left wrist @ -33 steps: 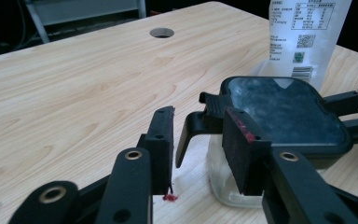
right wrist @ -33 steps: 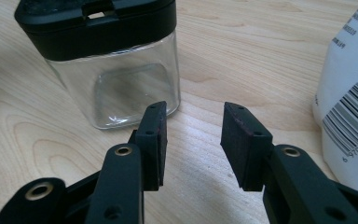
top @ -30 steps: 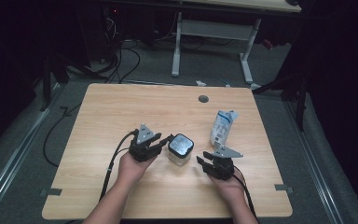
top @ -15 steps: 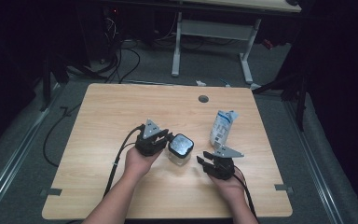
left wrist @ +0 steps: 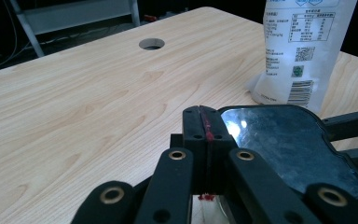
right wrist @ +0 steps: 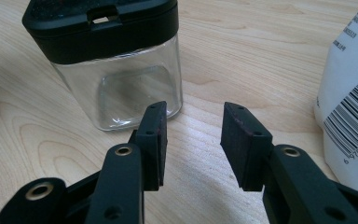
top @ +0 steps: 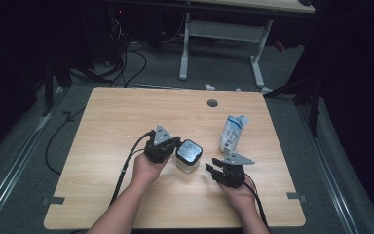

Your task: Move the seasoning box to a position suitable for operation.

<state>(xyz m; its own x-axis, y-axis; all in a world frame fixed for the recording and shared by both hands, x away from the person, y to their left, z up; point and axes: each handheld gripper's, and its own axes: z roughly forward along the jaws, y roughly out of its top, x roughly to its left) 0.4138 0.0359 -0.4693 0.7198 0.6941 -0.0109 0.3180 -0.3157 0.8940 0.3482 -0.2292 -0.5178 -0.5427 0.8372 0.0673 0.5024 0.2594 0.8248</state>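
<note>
Two grippers on the table, jar between them. Left gripper (top: 169, 146) sits centre-left of the high view, hard against the left edge of the jar (top: 188, 155). Its jaws have just been closing and are now pressed flat together; in the left gripper view nothing sits between them, and the jar's black lid (left wrist: 289, 140) lies just to their right at lower right of frame. So they closed beside the lid, not on it. No grip yet, I'd say; maybe it's set to nudge or brace the jar.

Right gripper (top: 221, 171) at lower centre-right, jaws apart and empty, aimed at the clear jar body (right wrist: 126, 84) in the upper left of its view. White pouch (top: 232, 133) stands upright right of the jar.
</note>
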